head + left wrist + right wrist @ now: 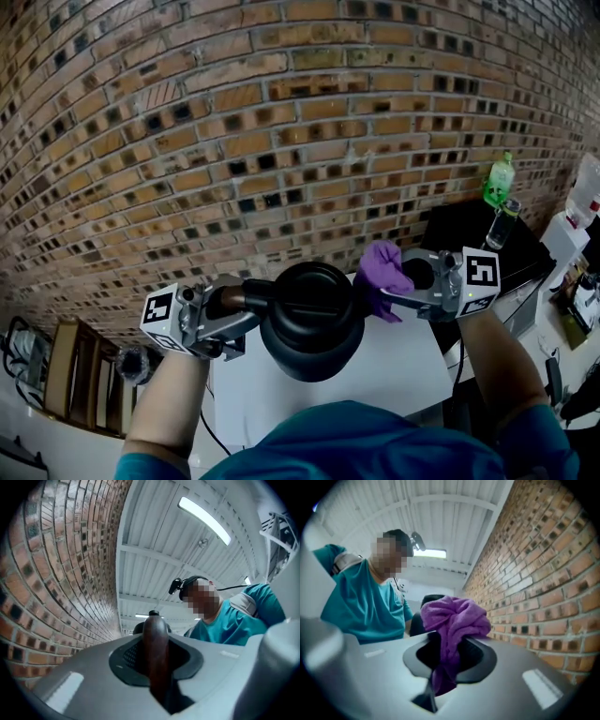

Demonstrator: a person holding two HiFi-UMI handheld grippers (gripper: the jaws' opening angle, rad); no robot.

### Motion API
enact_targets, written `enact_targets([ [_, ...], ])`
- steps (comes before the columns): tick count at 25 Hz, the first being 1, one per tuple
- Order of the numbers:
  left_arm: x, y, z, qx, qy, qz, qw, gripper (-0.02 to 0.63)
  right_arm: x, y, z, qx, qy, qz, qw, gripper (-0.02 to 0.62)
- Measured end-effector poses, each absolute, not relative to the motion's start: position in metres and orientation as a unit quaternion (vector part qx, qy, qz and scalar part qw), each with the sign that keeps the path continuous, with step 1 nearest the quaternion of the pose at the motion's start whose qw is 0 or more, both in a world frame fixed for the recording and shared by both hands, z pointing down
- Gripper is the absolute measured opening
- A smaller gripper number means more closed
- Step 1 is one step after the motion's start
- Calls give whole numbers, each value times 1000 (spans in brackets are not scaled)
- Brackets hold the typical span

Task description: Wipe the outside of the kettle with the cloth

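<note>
Kettle handle (157,648) first: the brown, rounded bar stands between the jaws of the left gripper (157,667), which are closed tight on it, the pads pressing its two sides. Beyond the handle, the left gripper view shows the kettle's dark top and knob. From the head view the kettle (311,323) is black and round, set in the middle over the near part of a white table (403,375), with its handle sticking out to the left. Whether its base rests on the table I cannot tell.

The right gripper (445,663) is clamped on a purple cloth (454,620). A thin strand of it runs down between the jaws, and the bunched bulk stands out past the tips. In the head view that bunch lies right up against the kettle's upper right flank.

A brick wall (281,112) rises behind the table. A green bottle (499,180) stands well off to the right on a dark surface. The person (365,597) wears a teal top.
</note>
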State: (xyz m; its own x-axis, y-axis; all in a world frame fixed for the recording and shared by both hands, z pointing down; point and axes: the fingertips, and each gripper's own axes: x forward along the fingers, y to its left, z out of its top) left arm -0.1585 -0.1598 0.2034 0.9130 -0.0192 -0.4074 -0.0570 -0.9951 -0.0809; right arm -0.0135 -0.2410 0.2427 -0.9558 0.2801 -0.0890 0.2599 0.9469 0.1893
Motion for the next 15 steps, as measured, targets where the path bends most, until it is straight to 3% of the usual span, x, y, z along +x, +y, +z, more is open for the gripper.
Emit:
enact_targets([
  [6,-131,-153,206,-980,-12,192,48,77,-39,-228,232,220,970,95,29,67],
  [11,-135,-154,198,-974,-18,218,56,78,-55,-214,326,261,959,61,-93,67],
  [15,-137,-154,198,-972,-16,230,50,78,-54,-207,368,269,958,4,-98,67],
])
